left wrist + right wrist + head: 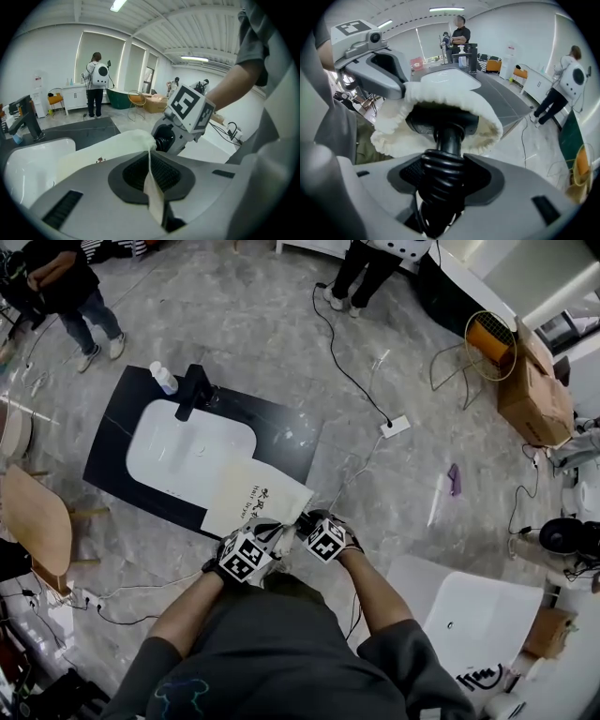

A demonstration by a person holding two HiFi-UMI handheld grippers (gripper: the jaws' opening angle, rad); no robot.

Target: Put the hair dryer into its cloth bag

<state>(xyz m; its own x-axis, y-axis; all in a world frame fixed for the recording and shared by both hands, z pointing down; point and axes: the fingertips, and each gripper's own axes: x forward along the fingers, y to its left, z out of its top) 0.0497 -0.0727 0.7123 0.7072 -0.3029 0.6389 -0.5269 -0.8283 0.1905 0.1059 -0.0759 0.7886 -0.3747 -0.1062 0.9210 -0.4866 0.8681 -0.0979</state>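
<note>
Looking down in the head view, a grey marbled floor (262,306) is crossed by a black cable (342,367) that runs to a white power strip (395,426). A black countertop (281,432) carries a white basin (192,454) and a black faucet (194,390). The cloth bag (248,498) lies over the countertop's near edge. The left gripper (258,545) and right gripper (317,532) meet at the bag's near end. Cardboard boxes (534,390) stand far right.

In the left gripper view, the jaws are clenched on a thin fold of the cream bag. Beyond them a person with a white backpack (97,82) stands at white cabinets, under strip lights.

In the right gripper view, the jaws grasp the ribbed black cord sleeve of the hair dryer (440,126). The dryer's body sits inside the bag's gathered mouth
</note>
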